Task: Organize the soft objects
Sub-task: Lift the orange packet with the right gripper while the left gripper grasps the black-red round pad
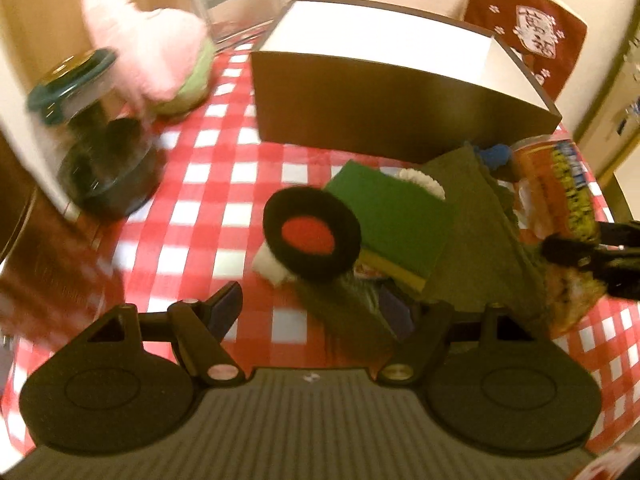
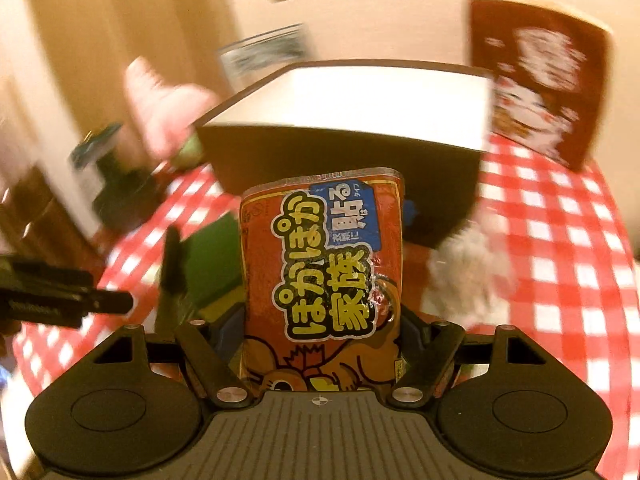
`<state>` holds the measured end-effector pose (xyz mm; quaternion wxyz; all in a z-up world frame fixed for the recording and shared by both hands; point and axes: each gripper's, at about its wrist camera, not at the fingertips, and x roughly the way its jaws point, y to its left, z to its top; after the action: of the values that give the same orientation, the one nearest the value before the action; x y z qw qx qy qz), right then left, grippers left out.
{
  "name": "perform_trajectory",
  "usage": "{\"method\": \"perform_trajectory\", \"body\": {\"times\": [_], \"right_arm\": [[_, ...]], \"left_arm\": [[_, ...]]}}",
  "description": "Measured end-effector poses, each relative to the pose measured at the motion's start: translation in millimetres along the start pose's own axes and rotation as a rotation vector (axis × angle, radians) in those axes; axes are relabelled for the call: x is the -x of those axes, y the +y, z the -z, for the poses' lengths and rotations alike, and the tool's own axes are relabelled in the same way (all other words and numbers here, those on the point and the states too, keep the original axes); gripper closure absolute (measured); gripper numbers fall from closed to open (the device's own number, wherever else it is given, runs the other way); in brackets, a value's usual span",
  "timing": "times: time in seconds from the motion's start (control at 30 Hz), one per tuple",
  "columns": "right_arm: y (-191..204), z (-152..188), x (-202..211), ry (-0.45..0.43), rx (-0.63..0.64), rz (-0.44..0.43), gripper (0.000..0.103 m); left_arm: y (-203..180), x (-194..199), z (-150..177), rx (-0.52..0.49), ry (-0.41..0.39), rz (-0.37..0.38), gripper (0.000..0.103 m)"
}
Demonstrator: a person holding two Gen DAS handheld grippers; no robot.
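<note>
The right gripper [image 2: 320, 328] jaws are clamping an orange packet [image 2: 320, 264] above the checkered table [image 2: 560, 240]. The left gripper [image 1: 320, 312] jaws are gaping wide over a green sponge [image 1: 394, 216] before the box [image 1: 384, 92].

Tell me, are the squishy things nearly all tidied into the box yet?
Not nearly. Nothing looks put away: what shows of the box inside is bare white. In hand: the right gripper is shut on the orange packet. The left gripper is open, holding nothing. Left on the table: the green sponge, black and red pad, olive cloth, pink plush.
</note>
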<state>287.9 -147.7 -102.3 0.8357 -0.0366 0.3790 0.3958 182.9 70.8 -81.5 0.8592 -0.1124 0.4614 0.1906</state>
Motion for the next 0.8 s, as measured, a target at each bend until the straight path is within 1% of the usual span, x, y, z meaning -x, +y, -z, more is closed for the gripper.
{"method": "perform_trajectory", "body": {"times": [0.1,0.17,0.33,0.4,0.47,0.53,0.6,0.67,0.7,0.77,0.8], "right_arm": [[-13,-4,9,-0.015,-0.107,0.031,0.027],[-19,-5,15,-0.023,-0.151,0.063,0.027],[-20,-5,23,-0.037,-0.208,0.127,0.027],[-17,-3,24,-0.038,-0.222,0.149,0.027],[-16,-2,24,-0.038,-0.236,0.167,0.027],[-16,-1,24,-0.037,-0.253,0.182,0.027],[-14,-1,22,-0.035,-0.268,0.194,0.027],[-14,1,22,-0.032,-0.279,0.205,0.027],[-14,2,22,-0.030,-0.285,0.208,0.027],[-15,3,22,-0.024,-0.292,0.214,0.027],[-15,3,21,-0.021,-0.294,0.216,0.027]], "left_arm": [[4,-13,-12,-0.010,0.009,0.045,0.029],[7,-22,-20,0.002,0.017,0.078,0.029],[11,-40,-34,0.004,0.014,0.116,0.029],[14,-50,-37,0.013,0.030,0.130,0.029],[15,-57,-38,0.010,0.039,0.158,0.032],[14,-62,-37,0.002,0.047,0.177,0.042],[16,-63,-36,0.001,0.037,0.209,0.049],[20,-63,-36,0.012,0.042,0.236,0.061],[22,-61,-35,0.020,0.042,0.253,0.072],[24,-58,-34,0.018,0.041,0.263,0.077],[25,-57,-33,0.015,0.040,0.270,0.081]]}}
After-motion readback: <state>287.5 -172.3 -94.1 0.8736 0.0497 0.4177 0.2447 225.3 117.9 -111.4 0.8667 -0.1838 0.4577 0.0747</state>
